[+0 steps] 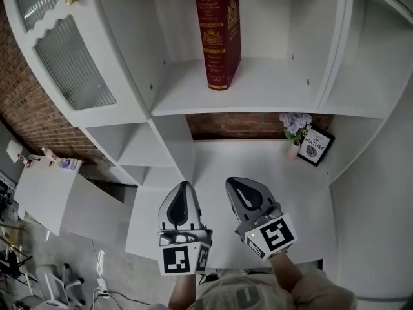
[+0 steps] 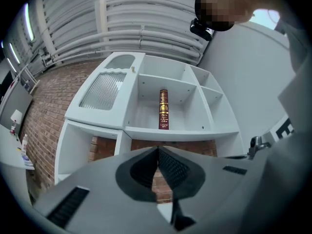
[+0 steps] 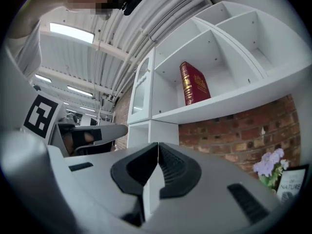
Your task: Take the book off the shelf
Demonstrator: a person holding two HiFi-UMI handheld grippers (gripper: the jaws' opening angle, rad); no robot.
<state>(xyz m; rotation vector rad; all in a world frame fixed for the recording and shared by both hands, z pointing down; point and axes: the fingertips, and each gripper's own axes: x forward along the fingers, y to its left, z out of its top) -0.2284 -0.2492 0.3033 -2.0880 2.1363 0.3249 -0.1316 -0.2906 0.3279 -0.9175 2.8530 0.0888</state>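
A dark red book (image 1: 217,31) with gold print stands upright in the middle compartment of the white shelf unit (image 1: 258,102). It also shows in the left gripper view as the book (image 2: 164,109) and in the right gripper view as the book (image 3: 193,83). Both grippers hang well below the shelf, over the white desk (image 1: 213,160). My left gripper (image 1: 184,187) is shut with nothing in it, and its tips (image 2: 158,149) meet. My right gripper (image 1: 236,184) is shut and empty too, its tips (image 3: 157,144) together.
A cabinet door with ribbed glass (image 1: 71,63) stands at the shelf's left. A small pot of purple flowers (image 1: 295,129) and a framed print (image 1: 316,146) stand on the desk at the right, against the brick wall (image 1: 239,125).
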